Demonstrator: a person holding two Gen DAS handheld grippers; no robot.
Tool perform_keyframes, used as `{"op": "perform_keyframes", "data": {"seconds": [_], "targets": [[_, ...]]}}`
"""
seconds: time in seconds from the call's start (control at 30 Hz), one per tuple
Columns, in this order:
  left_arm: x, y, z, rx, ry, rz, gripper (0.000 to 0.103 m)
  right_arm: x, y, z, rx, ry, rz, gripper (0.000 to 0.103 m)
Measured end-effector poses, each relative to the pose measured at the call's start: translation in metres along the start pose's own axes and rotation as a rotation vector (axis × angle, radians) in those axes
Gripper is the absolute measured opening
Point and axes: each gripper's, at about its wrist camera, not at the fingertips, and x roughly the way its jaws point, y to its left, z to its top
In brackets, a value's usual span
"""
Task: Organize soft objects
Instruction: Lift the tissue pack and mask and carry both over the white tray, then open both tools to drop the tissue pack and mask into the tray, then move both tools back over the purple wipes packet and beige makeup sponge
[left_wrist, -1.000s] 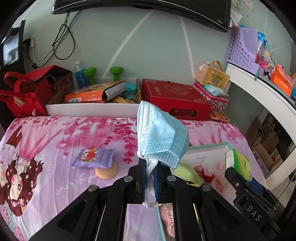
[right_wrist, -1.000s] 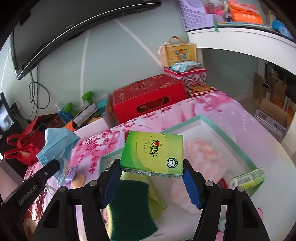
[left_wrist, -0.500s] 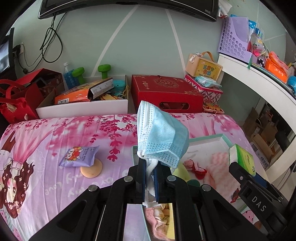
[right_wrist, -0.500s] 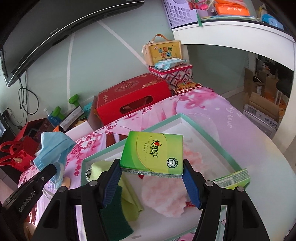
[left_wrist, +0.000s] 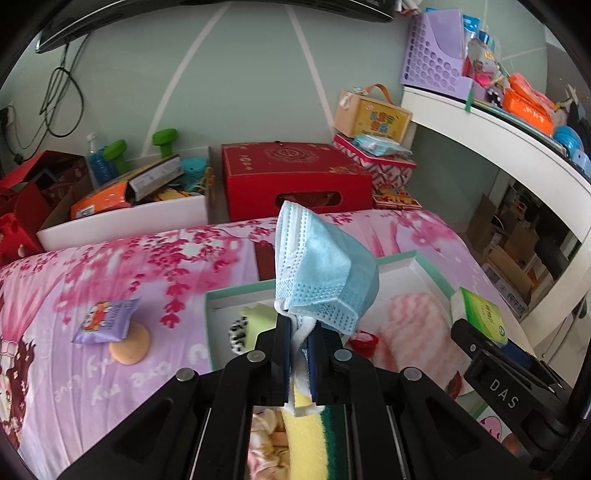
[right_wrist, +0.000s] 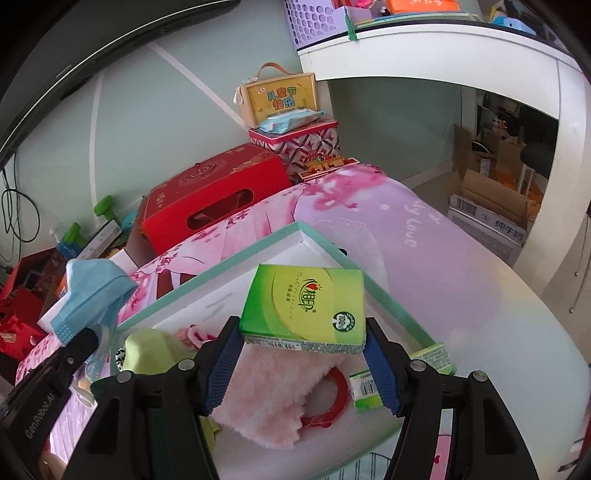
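Left wrist view, left claw (left_wrist: 298, 341) clenched on blue mask (left_wrist: 321, 273), right claw (right_wrist: 301, 363) gripping tissue pack (right_wrist: 304, 308)

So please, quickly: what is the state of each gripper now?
Left gripper: shut on the blue face mask.
Right gripper: shut on the green tissue pack.

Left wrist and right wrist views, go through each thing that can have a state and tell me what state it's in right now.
Left hand-held gripper: shut on the face mask.
Face mask: folded, held up above the tray.
Right hand-held gripper: clamped on the tissue pack.
Tissue pack: sealed, held above the tray.
Tray: open-topped, partly filled with soft items.
Pink fluffy cloth: lying in the tray.
Purple packet: on the bedspread, outside the tray.
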Motion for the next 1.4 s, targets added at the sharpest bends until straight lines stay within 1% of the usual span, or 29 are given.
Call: {"op": "perform_keyframes", "data": {"seconds": [0.27, 0.33, 0.37, 0.4, 0.47, 0.6, 0.63, 0.67, 0.7, 0.73, 0.8, 0.9, 1.07, 1.2, 1.4], "targets": [[0.014, -0.014, -0.001, 0.025, 0.025, -0.041, 0.009, 0.003, 0.006, 0.002, -0.016, -0.008, 0.003, 0.068], [0.016, -0.015, -0.001, 0.023, 0.033, -0.057, 0.013, 0.003, 0.007, 0.002, -0.018, -0.01, 0.004, 0.069], [0.017, -0.015, -0.001, 0.02, 0.038, -0.061, 0.022, 0.002, 0.008, 0.001, -0.019, -0.012, 0.003, 0.071], [0.017, -0.014, -0.001, 0.016, 0.042, -0.066, 0.036, 0.002, 0.008, 0.001, -0.021, -0.013, 0.0, 0.072], [0.016, -0.013, 0.0, 0.011, 0.046, -0.074, 0.053, 0.001, 0.008, 0.001, -0.025, -0.014, 0.0, 0.081], [0.013, -0.011, 0.001, -0.009, 0.043, -0.087, 0.055, 0.002, 0.008, 0.001, -0.023, -0.01, -0.004, 0.084], [0.012, -0.01, 0.001, -0.01, 0.042, -0.084, 0.057, 0.002, 0.008, 0.001, -0.024, -0.007, -0.006, 0.088], [0.012, -0.01, 0.001, -0.008, 0.043, -0.079, 0.061, 0.003, 0.008, 0.001, -0.027, -0.005, -0.01, 0.094], [0.012, -0.009, 0.001, -0.009, 0.044, -0.073, 0.065, 0.003, 0.008, 0.001, -0.029, -0.005, -0.014, 0.097], [0.012, -0.008, 0.002, -0.011, 0.046, -0.068, 0.067, 0.003, 0.007, 0.001, -0.029, -0.006, -0.02, 0.101], [0.011, -0.005, 0.003, -0.018, 0.047, -0.059, 0.079, 0.004, 0.006, 0.001, -0.026, -0.004, -0.022, 0.103], [0.008, 0.001, 0.004, -0.025, 0.034, -0.03, 0.083, 0.005, 0.005, 0.001, -0.024, 0.005, -0.019, 0.103], [0.006, 0.013, 0.006, -0.056, 0.025, 0.011, 0.085, 0.006, 0.005, -0.001, -0.027, 0.009, -0.027, 0.103], [0.007, 0.025, 0.006, -0.094, 0.038, 0.04, 0.085, 0.007, 0.006, -0.001, -0.032, 0.014, -0.03, 0.103], [0.01, 0.034, 0.005, -0.129, 0.062, 0.059, 0.085, 0.007, 0.008, -0.002, -0.038, 0.019, -0.032, 0.103]]}}
